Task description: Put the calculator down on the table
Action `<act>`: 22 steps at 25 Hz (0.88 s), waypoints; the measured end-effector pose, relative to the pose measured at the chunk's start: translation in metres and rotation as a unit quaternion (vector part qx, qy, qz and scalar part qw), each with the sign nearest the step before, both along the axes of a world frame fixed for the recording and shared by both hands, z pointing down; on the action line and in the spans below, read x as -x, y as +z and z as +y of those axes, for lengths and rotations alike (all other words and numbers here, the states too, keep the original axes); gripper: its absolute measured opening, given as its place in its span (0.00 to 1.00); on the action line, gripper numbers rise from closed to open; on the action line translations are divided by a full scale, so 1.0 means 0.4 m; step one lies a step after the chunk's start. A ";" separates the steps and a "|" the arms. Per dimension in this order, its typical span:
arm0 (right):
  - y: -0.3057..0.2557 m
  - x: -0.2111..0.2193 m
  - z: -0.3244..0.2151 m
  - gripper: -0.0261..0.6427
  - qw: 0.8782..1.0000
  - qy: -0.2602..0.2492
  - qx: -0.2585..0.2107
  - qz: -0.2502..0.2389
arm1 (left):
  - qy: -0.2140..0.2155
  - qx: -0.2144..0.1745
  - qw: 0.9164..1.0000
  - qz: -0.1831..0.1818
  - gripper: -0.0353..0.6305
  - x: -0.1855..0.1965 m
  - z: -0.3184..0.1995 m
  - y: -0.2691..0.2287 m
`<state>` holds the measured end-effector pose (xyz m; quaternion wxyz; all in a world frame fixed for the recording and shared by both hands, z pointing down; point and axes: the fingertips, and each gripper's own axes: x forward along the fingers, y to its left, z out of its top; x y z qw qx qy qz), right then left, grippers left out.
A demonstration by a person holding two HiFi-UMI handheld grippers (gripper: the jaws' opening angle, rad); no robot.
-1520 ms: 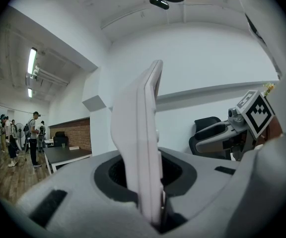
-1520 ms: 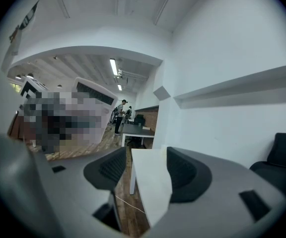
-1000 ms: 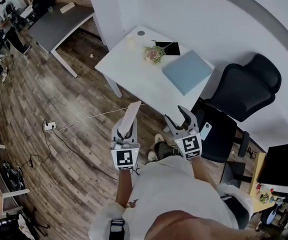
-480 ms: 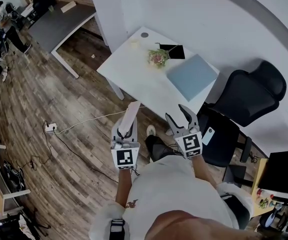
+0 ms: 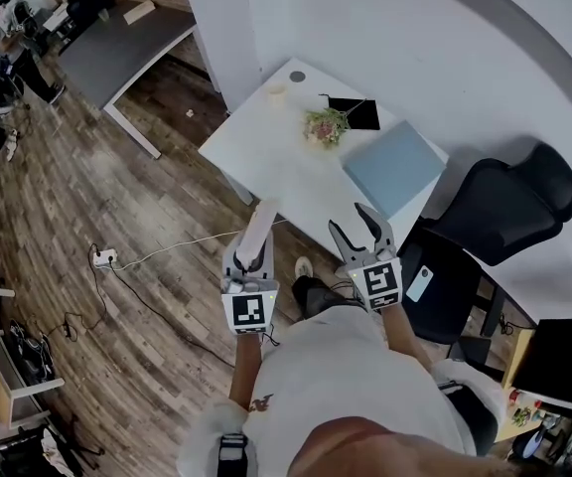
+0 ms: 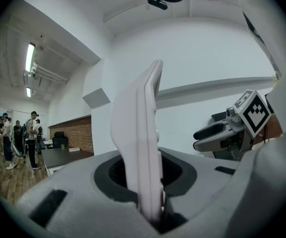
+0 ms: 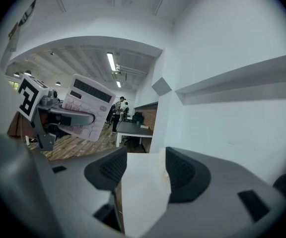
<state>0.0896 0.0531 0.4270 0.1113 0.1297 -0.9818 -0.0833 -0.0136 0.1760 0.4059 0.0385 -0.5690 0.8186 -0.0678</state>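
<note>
A pale pink calculator (image 5: 258, 229) stands out past my left gripper (image 5: 249, 258), which is shut on its lower end. In the left gripper view the calculator (image 6: 145, 133) shows edge-on, clamped between the jaws of the left gripper (image 6: 145, 176). My right gripper (image 5: 354, 229) hangs open and empty beside it, over the floor just short of the white table (image 5: 266, 147). The right gripper view shows the calculator's keys (image 7: 86, 108) at left, and the table's near corner (image 7: 143, 192) between the spread jaws of the right gripper (image 7: 143, 175).
On the table lie a blue folder (image 5: 393, 167), a bunch of flowers (image 5: 324, 125), a black flat item (image 5: 357, 113) and a small cup (image 5: 278, 91). A black office chair (image 5: 504, 212) stands at right. A cable and power strip (image 5: 104, 258) lie on the wood floor.
Both grippers have moved forward toward the white table, the calculator still clamped in the left one. The right jaws stay spread.
</note>
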 end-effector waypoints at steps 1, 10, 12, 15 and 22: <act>-0.003 0.015 -0.011 0.41 1.000 0.001 0.000 0.000 | 0.000 0.000 1.000 0.000 0.19 0.016 -0.009 -0.002; -0.026 0.134 -0.109 0.42 1.000 0.008 -0.001 -0.005 | 0.003 0.001 1.000 -0.006 0.19 0.137 -0.105 -0.031; -0.033 0.159 -0.131 0.42 1.000 0.009 -0.002 -0.007 | 0.002 0.001 1.000 -0.008 0.19 0.162 -0.126 -0.036; -0.043 0.192 -0.162 0.42 1.000 0.010 -0.004 -0.010 | 0.002 0.001 1.000 -0.008 0.19 0.197 -0.155 -0.043; -0.040 0.241 -0.233 0.42 1.000 0.015 0.002 -0.017 | 0.007 0.002 1.000 -0.013 0.19 0.251 -0.233 -0.047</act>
